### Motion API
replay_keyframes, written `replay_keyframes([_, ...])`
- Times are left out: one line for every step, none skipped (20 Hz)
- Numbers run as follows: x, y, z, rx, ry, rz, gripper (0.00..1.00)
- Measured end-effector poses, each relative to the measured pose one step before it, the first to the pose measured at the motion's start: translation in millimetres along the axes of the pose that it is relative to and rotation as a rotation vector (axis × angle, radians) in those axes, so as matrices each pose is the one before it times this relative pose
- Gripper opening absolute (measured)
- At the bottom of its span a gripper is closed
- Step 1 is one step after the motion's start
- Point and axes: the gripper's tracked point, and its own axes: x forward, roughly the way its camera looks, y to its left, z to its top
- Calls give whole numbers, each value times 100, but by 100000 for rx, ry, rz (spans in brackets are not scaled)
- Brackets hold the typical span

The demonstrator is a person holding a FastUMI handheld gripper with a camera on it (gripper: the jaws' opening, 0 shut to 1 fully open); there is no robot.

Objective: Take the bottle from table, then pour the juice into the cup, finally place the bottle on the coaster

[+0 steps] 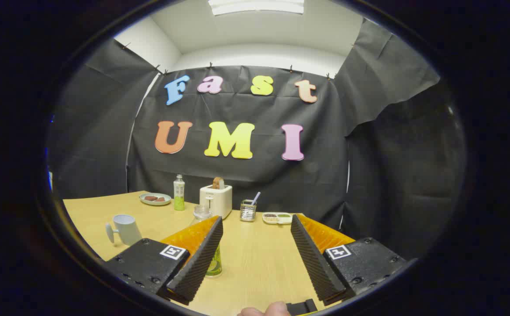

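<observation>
Held above the table (255, 259), the gripper (257, 250) is seen with its fingers spread wide apart, nothing clamped between them. A clear bottle (206, 245) of green juice stands partly hidden behind the left finger, touching neither pad visibly. The pale cup (125, 229) is set nearer the table's left edge; a toaster (215, 199) stands at the far edge.
</observation>
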Motion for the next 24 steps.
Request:
replay_keyframes([32, -136, -4, -164, 126, -480, 100])
replay_keyframes([39, -168, -173, -257, 447, -492, 100])
replay_keyframes([-11, -186, -9, 224, 139, -354, 100])
replay_keyframes([-116, -73, 54, 648, -126, -295, 100])
replay_keyframes([49, -58, 55, 650, 228, -211, 100])
replay_keyframes([131, -17, -168, 431, 336, 139, 100])
replay_keyframes([21, 38, 25, -12, 344, -47, 100])
replay_keyframes([-49, -66, 70, 62, -144, -88, 100])
replay_keyframes([18, 26, 48, 45, 34, 111, 100])
replay_keyframes([24, 171, -76, -31, -107, 155, 100])
replay_keyframes([31, 164, -96, -245, 420, 402, 100])
replay_keyframes([-18, 96, -187, 61, 288, 314, 100])
replay_keyframes([-19, 52, 49, 156, 197, 95, 100])
replay_keyframes([43, -99, -72, 356, -2, -121, 100])
replay_keyframes([8, -92, -42, 541, 270, -214, 100])
replay_keyframes([-29, -148, -137, 577, -18, -185, 100])
replay_keyframes([-28, -295, -46, 154, 656, -605, 100])
replay_keyframes([-164, -200, -219, -137, 469, -326, 100])
replay_keyframes([-34, -160, 47, -183, 58, -555, 100])
replay_keyframes([-85, -144, -9, 123, 11, -284, 100])
replay_keyframes([26, 22, -46, 111, 335, 70, 100])
replay_keyframes([199, 143, -202, 5, 529, 255, 100])
replay_keyframes([14, 145, -113, -57, 603, 392, 100])
replay_keyframes([-19, 221, 17, -43, -132, 406, 100])
